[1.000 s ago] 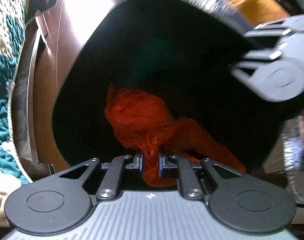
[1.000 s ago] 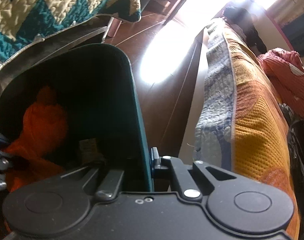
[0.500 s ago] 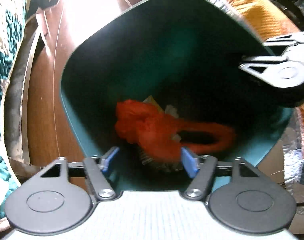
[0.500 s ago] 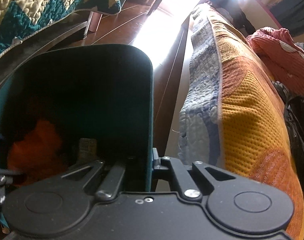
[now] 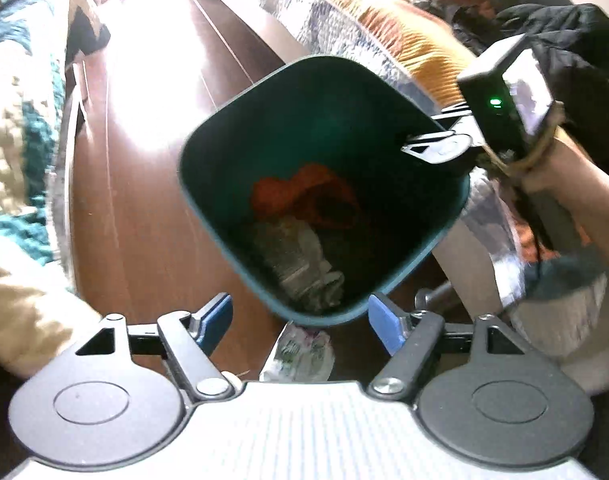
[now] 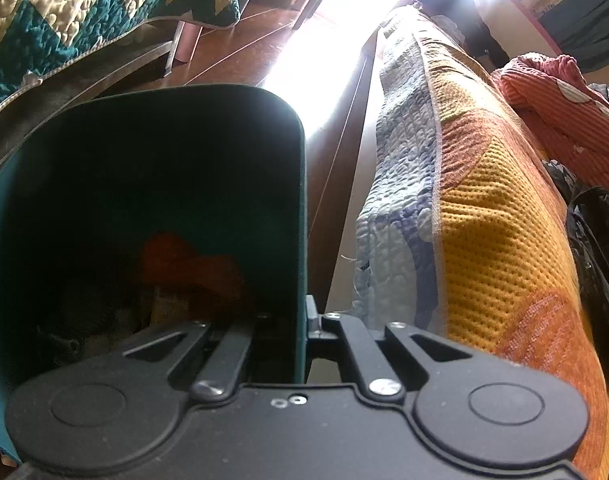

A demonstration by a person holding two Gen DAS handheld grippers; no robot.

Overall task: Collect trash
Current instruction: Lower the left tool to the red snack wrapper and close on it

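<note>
- The bin [image 5: 240, 128] is dark green and stands tipped above the brown floor [image 5: 144, 216], between two beds.
- Deep inside it is dark. An orange rag [image 5: 300, 192] and some crumpled grey paper [image 5: 300, 260] lie at the bottom.
- A printed wrapper [image 5: 300, 354] on the floor is half hidden under the bin.
- The left gripper [image 5: 300, 320] has just been opening. Its blue fingers [image 5: 214, 318] are wide apart and hold nothing.
- The right gripper [image 6: 304, 320] pinches the bin's wall tight.
</note>
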